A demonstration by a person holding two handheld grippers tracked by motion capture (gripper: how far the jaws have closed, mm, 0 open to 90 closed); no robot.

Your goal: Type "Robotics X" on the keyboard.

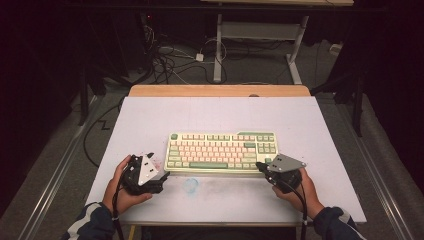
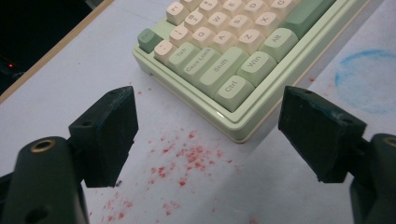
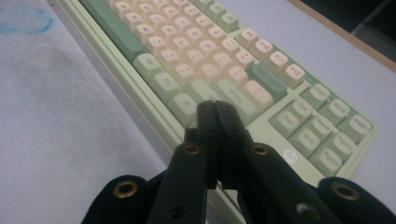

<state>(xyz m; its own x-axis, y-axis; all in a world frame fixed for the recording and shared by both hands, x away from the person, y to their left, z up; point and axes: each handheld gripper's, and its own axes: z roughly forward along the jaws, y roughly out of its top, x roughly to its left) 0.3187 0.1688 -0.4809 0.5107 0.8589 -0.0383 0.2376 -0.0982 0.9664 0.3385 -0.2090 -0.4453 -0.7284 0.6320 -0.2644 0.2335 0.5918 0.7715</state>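
While the counter [image 1: 150,120] lay under its pale sheet, with a bare wooden strip along the far edge, the keyboard [image 1: 222,151] sat square on it a little nearer the person than the middle, its long side running across. It had cream and green keys in a light green case. A faint blue ring [image 1: 191,185] marked the sheet just in front of the keyboard, and red specks [image 2: 187,156] were scattered off its near left corner. The left gripper [image 1: 162,176] rested on the counter just beside that corner, its fingers [image 2: 107,135] spread wide with nothing between them, the corner with its Ctrl key lying ahead of the gap. The right gripper [image 1: 259,165] was at the keyboard's near right corner, its fingers [image 3: 215,135] pressed together with nothing between them, their tips over the bottom key row; whether they touched a key could not be told.
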